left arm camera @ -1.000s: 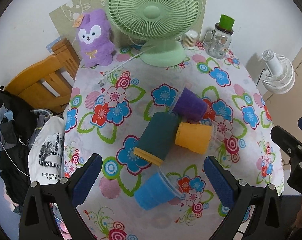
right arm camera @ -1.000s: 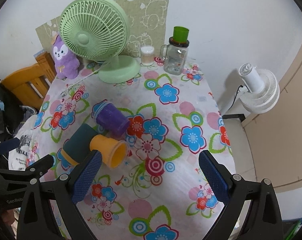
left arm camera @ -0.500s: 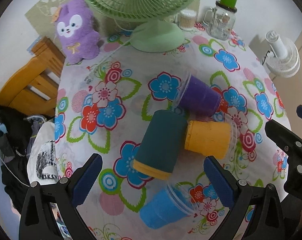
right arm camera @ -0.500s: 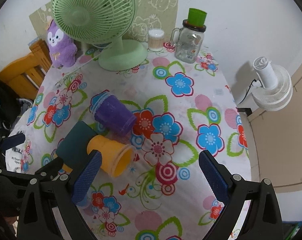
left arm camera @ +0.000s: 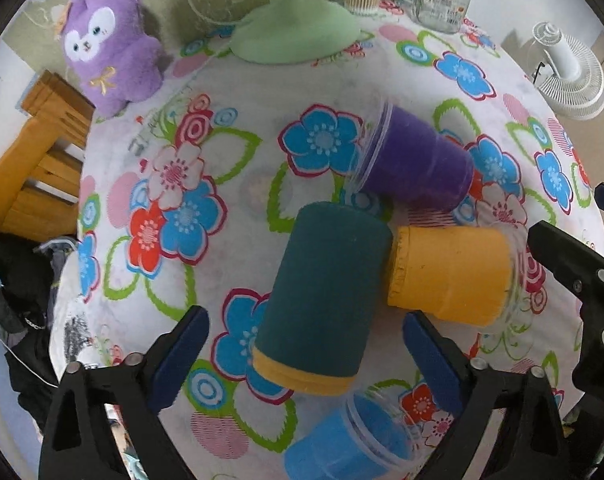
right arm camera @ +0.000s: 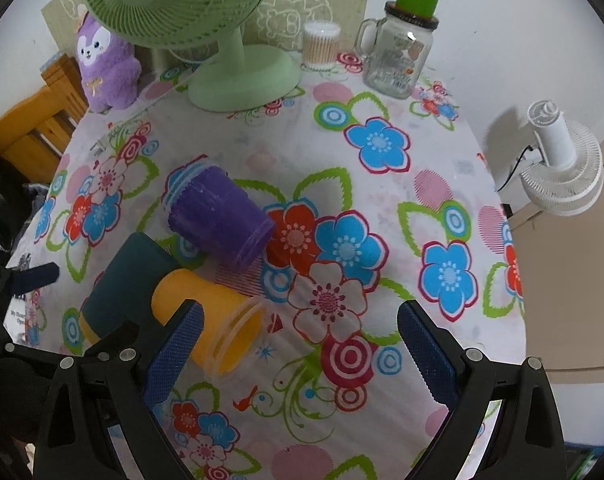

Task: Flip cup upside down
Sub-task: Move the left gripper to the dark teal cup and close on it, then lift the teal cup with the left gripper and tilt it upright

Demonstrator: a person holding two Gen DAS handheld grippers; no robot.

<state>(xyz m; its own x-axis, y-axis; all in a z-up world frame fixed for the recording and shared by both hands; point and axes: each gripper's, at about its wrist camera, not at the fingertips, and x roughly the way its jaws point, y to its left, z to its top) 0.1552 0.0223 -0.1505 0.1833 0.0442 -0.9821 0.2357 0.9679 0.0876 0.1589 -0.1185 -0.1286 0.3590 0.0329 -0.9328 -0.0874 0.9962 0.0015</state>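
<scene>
Several cups lie on their sides on the flowered tablecloth [left arm camera: 230,168]: a dark green cup with a yellow rim [left arm camera: 326,300], an orange cup [left arm camera: 450,276], a purple cup [left arm camera: 418,160] and a blue cup [left arm camera: 350,444]. My left gripper [left arm camera: 306,356] is open and empty, its jaws either side of the dark green cup's rim end, just above it. My right gripper [right arm camera: 298,352] is open and empty; its left finger [right arm camera: 174,352] is next to the orange cup [right arm camera: 210,320]. The purple cup [right arm camera: 218,216] and the dark green cup [right arm camera: 130,276] lie beyond.
A green desk fan [right arm camera: 222,40], a purple plush toy [right arm camera: 106,68], a glass jar mug with a green lid [right arm camera: 402,52] and a cotton-swab tub [right arm camera: 320,46] stand at the table's far edge. A wooden chair [left arm camera: 34,160] is left, a white fan [right arm camera: 562,172] right.
Both grippers have moved forward and down toward the cups. The left gripper now straddles the dark green cup; the right one has closed in on the orange cup. The cups have not moved.
</scene>
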